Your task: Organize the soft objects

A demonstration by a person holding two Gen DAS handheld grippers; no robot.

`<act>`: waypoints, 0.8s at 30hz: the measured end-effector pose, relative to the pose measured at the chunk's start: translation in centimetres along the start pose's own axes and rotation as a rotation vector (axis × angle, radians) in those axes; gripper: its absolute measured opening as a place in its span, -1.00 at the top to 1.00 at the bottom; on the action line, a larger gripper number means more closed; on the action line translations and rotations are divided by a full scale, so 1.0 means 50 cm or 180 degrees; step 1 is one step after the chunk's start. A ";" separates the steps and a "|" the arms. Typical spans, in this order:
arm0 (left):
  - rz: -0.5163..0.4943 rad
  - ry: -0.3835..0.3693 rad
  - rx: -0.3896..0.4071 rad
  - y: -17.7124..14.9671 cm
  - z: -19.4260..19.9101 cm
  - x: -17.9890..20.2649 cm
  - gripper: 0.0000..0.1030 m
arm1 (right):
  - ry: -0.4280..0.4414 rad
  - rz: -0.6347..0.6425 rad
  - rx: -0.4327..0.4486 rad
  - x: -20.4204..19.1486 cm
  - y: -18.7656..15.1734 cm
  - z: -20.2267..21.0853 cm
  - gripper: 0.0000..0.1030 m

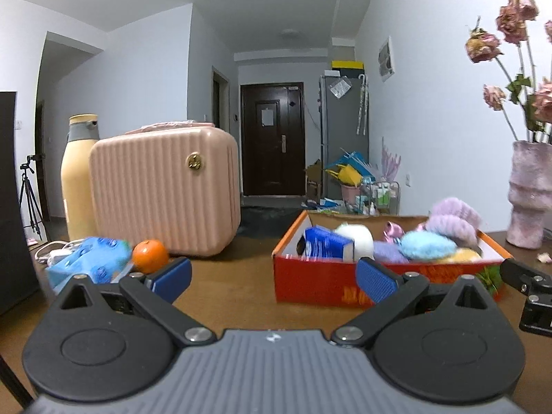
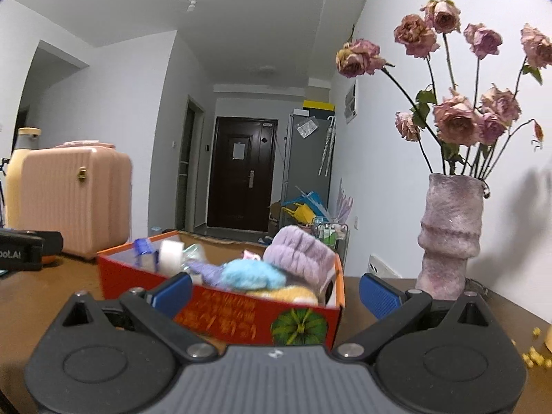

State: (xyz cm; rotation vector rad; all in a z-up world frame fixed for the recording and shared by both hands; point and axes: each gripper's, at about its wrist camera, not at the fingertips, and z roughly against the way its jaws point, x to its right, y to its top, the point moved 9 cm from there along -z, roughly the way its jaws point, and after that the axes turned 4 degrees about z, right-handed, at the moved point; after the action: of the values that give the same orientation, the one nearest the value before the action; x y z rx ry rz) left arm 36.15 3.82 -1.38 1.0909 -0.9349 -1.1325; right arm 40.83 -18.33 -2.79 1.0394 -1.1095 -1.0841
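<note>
A red cardboard box (image 1: 310, 277) (image 2: 241, 321) stands on the brown table. It holds soft things: a purple knit piece (image 1: 452, 222) (image 2: 298, 258), a light blue fluffy piece (image 1: 427, 245) (image 2: 252, 274), a yellow fluffy piece (image 2: 296, 295), a white roll (image 1: 357, 238) and a blue-white pack (image 1: 327, 246). My left gripper (image 1: 274, 281) is open and empty, low over the table, left of the box. My right gripper (image 2: 276, 293) is open and empty, just in front of the box's near right corner.
A pink ribbed case (image 1: 165, 193) and a cream bottle (image 1: 77, 176) stand at the back left. An orange (image 1: 150, 256) and a blue tissue pack (image 1: 89, 264) lie in front of them. A pink vase of dried roses (image 2: 448, 238) stands right of the box. Yellow crumbs (image 2: 533, 357) lie at the right.
</note>
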 end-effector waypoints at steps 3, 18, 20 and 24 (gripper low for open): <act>-0.0047 -0.0065 -0.0030 -0.012 0.056 -0.012 -1.00 | 0.0039 -0.0004 -0.0046 -0.007 -0.010 0.053 -1.00; -0.0161 -0.0453 -0.0063 -0.064 0.372 -0.012 -1.00 | 0.0184 -0.0263 -0.0199 0.006 -0.030 0.372 -1.00; -0.0199 -0.0477 -0.0041 -0.069 0.407 -0.008 -1.00 | 0.0177 -0.0248 -0.0228 0.007 -0.037 0.411 -1.00; -0.0218 -0.0537 0.0047 -0.068 0.463 -0.003 -1.00 | 0.0190 -0.0250 -0.0263 0.010 -0.044 0.475 -1.00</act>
State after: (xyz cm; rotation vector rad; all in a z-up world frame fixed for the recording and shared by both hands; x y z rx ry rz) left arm 13.24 -0.44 0.53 1.0578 -1.0450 -1.2913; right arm 17.18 -21.22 -1.45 1.0502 -0.9750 -1.1446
